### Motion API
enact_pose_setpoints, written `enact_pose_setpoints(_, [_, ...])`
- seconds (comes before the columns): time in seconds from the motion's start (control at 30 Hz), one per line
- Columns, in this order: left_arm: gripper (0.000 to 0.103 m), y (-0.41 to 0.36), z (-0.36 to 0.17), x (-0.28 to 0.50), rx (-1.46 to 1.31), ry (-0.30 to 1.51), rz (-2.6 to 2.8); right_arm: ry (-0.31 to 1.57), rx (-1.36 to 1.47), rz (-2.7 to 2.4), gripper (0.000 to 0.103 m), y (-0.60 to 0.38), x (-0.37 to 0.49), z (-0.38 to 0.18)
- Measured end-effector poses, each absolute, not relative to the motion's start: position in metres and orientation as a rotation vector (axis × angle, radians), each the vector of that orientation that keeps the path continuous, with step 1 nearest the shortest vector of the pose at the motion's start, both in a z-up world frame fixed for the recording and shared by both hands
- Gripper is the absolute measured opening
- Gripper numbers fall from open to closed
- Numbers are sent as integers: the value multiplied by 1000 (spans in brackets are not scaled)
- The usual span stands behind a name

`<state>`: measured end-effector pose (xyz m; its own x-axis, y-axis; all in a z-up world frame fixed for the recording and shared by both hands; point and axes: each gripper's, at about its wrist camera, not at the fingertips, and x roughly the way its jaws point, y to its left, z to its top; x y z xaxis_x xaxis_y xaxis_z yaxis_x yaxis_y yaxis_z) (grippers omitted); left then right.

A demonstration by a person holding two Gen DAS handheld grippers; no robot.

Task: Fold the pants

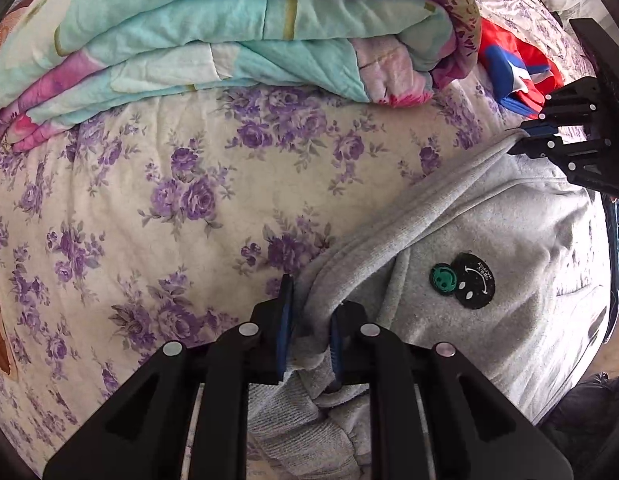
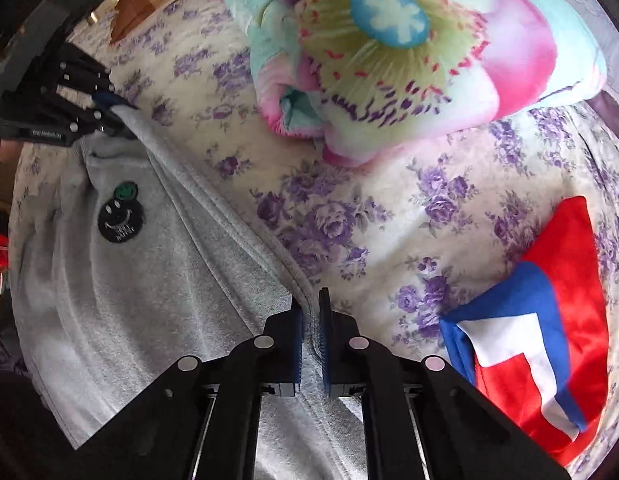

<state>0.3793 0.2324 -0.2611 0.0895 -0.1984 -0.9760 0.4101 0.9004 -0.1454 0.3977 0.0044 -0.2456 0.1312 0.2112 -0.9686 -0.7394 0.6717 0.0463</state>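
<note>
Two grippers pinch the same grey pants [image 1: 489, 240], one at each end of a long folded edge. In the left wrist view, the left gripper [image 1: 309, 320] sits at the bottom centre, its blue-padded fingers [image 1: 284, 320] pressed onto a bunched ridge of grey fabric that runs between them. From there the edge climbs diagonally to the upper right of the frame, where the right gripper [image 1: 537, 136] nips its far end. In the right wrist view, the right gripper [image 2: 310, 332] is at the bottom centre, jaws nearly together with the thin seam of the pants caught between the pads, and the left gripper [image 2: 109, 114] shows at the upper left, closed on the other end of that edge. The pants fill the lower left of this frame and the lower right of the other, lying on a sheet [image 1: 169, 200] printed with purple flowers. A black smiley patch [image 2: 120, 219] with a smaller green one [image 2: 126, 191] touching it sits on the grey cloth, near the left gripper's end. A folded quilt [image 1: 229, 32] in teal and pink lies across the top of both views, apart from the pants. A red, blue and white cloth [image 2: 537, 340] lies on the sheet at the lower right of the right wrist view, near the right gripper but apart from the pants.
</note>
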Motion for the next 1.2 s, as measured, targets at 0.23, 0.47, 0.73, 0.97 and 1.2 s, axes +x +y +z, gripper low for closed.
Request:
enact_pose_setpoints(0.23, [14, 243, -203, 349, 141, 1298, -470, 1162, -363, 727, 8, -17, 359, -175])
enact_pose_setpoints(0.47, [14, 249, -149, 267, 91, 1221, -509, 1126, -221, 860, 8, -36, 245, -123])
enact_pose_setpoints(0.73, [14, 261, -170, 183, 99, 1297, -480, 1212, -228, 948, 8, -9, 113, -154])
enact_pose_setpoints(0.97, [15, 274, -215, 148, 122, 1379, -458, 1328, -276, 901, 8, 20, 70, -214])
enact_pose_setpoints(1.2, [50, 276, -240, 142, 140, 1465, -488, 1465, -270, 803, 8, 31, 69, -269])
